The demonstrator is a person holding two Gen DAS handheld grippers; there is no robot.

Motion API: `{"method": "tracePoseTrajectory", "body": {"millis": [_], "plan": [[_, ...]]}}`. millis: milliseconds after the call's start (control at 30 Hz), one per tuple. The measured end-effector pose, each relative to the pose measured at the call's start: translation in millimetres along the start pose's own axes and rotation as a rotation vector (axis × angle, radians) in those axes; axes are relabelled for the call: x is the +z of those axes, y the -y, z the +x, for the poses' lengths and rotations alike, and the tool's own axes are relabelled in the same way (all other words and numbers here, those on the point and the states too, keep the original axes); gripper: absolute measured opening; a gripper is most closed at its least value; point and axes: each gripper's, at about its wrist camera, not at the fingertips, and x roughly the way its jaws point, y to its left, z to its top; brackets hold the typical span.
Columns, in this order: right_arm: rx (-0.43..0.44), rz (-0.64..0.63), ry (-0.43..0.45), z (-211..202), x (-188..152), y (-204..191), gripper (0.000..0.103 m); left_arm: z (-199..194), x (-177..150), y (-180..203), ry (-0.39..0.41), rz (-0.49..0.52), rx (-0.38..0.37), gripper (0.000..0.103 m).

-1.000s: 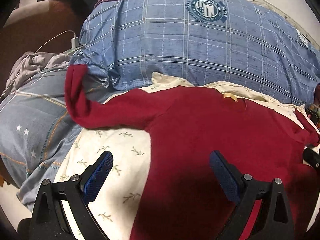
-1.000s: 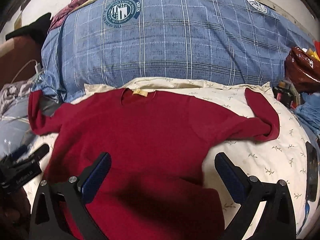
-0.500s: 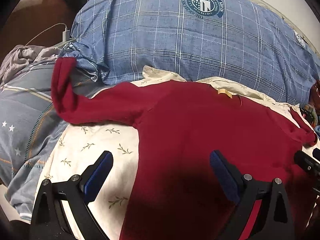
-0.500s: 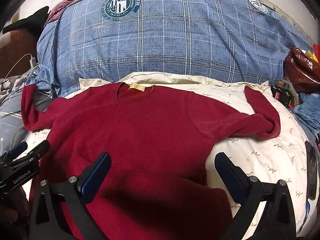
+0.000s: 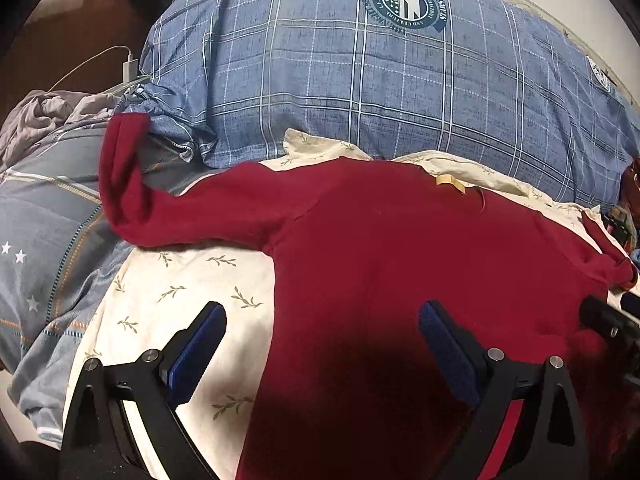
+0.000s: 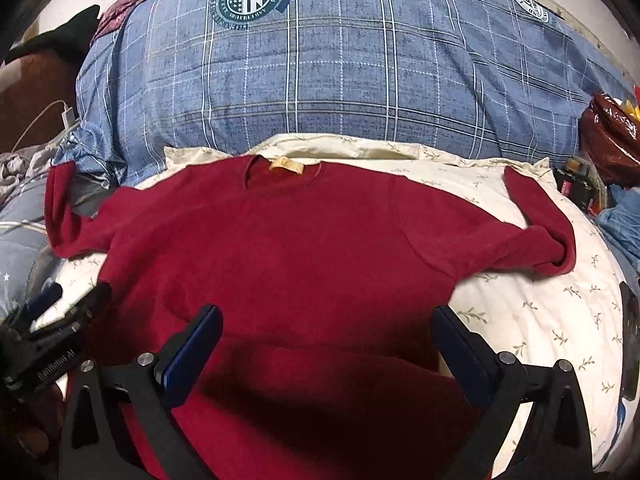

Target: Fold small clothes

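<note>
Hovering left claw, sweater flat

A: The red sweater's hem?
B: Cut off by the bottom edge in both wrist views, under dark shadow.
A: The crest on the blue plaid duvet?
B: Ring lettering too small to read.
A: Right edge of the right view?
B: A dark flat object, partly cropped; cannot tell what it is.

Matt fuzzy knit sweater on smooth cotton sheet.
</note>
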Motion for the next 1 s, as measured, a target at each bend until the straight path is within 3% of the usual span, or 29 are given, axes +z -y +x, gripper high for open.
{"method": "tracePoseTrajectory", "body": {"millis": [633,1000], "plan": [[0.011,0.019,0.01,6,1,-11,0.103,8,-3,-2,-0.003,0.013,0.009,0.097],[0.026,0.015,-0.053,13,-2,-9,0.103,9,-5,-1,-0.004,0.044,0.007,0.097]]}}
